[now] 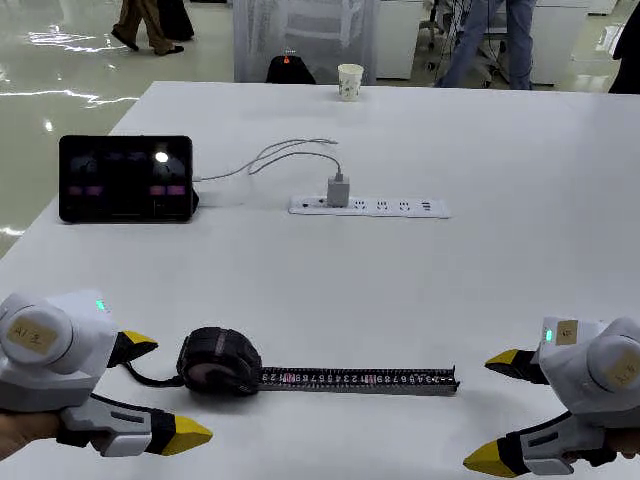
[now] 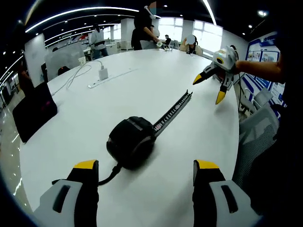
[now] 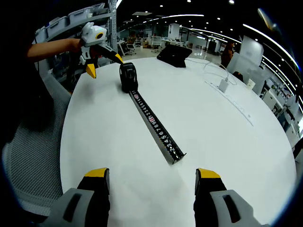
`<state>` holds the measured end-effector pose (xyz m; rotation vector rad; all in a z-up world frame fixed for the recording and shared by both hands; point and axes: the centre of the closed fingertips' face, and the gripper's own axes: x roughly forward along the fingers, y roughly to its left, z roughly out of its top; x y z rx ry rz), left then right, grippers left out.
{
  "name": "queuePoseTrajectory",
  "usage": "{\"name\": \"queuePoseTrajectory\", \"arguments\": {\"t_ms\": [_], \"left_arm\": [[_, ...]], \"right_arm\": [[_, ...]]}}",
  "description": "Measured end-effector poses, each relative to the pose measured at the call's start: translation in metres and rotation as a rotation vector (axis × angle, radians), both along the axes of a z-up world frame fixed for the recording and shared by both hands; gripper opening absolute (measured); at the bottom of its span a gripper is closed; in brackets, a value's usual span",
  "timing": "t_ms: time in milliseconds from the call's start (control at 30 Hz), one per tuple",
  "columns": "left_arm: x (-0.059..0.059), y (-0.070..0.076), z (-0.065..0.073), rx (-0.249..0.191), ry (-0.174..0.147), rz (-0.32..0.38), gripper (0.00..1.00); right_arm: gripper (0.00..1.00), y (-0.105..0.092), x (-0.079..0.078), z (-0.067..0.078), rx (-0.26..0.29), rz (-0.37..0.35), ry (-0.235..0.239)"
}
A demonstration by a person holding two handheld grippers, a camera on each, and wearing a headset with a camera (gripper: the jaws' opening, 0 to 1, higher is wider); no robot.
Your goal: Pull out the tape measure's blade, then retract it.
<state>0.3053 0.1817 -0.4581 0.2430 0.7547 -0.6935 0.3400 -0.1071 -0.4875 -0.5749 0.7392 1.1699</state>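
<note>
On the white tabletop (image 1: 420, 290), the tape measure (image 1: 220, 362) lies between left claw (image 1: 178, 388) and right claw (image 1: 481, 410), its blade (image 1: 360, 379) extended flat. Both claws stand apart, empty. The case (image 2: 131, 141) appears rigid and compact: clamp its flanks. The blade is likely thin and springy: take the end hook (image 1: 455, 379).

Tape blade (image 3: 152, 124) drawn out across the white table (image 3: 213, 156), right gripper (image 3: 151, 176) facing its tip.

The right gripper's 2 yellow-tipped jaws stand wide apart with nothing between them, near the blade's hooked end but clear of it. The blade lies flat, numbers up, and runs away to the black tape measure case (image 3: 128, 75) on the far side. Just beside the case hangs the left gripper (image 3: 103, 65), its 2 jaws also spread and gripping nothing. Farther back on the table are a dark tablet (image 3: 173, 53), a white charger (image 3: 222, 85) with a cable, and a power strip (image 3: 239, 111).
</note>
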Motion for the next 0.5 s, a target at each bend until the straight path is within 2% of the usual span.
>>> {"name": "queuePoseTrajectory", "arguments": {"t_ms": [167, 333, 500], "left_arm": [[-0.006, -0.003, 0.001, -0.028, -0.009, 0.041, 0.83], [-0.011, -0.007, 0.002, -0.054, -0.032, 0.073, 0.86], [-0.015, -0.009, 0.004, -0.078, -0.044, 0.113, 0.89]], "right_arm": [[0.77, 0.005, -0.007, 0.003, 0.033, -0.04, -0.003], [0.81, 0.01, -0.013, 0.008, 0.067, -0.078, -0.007], [0.83, 0.016, -0.017, 0.015, 0.101, -0.109, -0.027]]}}
